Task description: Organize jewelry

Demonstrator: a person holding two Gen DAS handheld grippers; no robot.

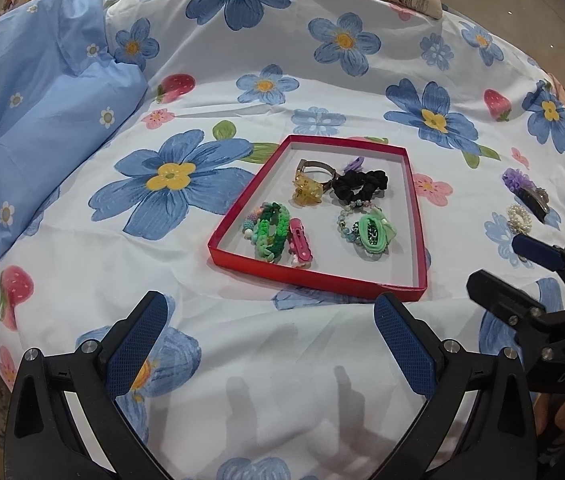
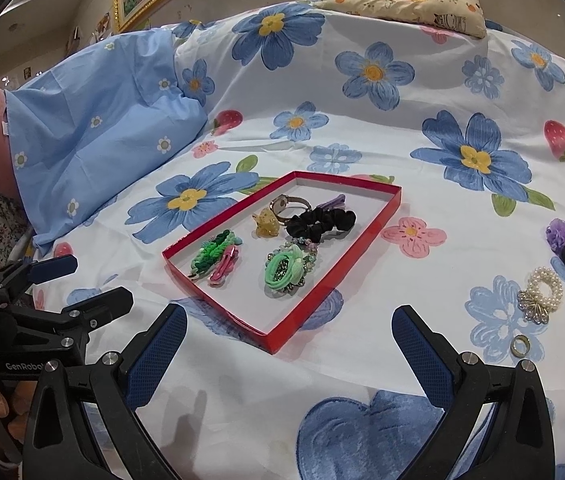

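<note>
Both hand-held grippers spread, empty; red tray (image 2: 376,220) holds jewelry; ring (image 2: 519,345), seemingly metal, outside.

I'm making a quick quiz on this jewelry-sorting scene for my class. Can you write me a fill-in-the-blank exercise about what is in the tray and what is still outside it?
1. The tray holding the sorted pieces has a rim colored ____.
2. The scrunchie lying in the tray is colored ____.
3. The pearl bracelet lies ____ the tray, on the bedsheet.
4. The fingers of both the left gripper and the right gripper stand ____, holding nothing.

Missing words: red; black; outside; open
</note>
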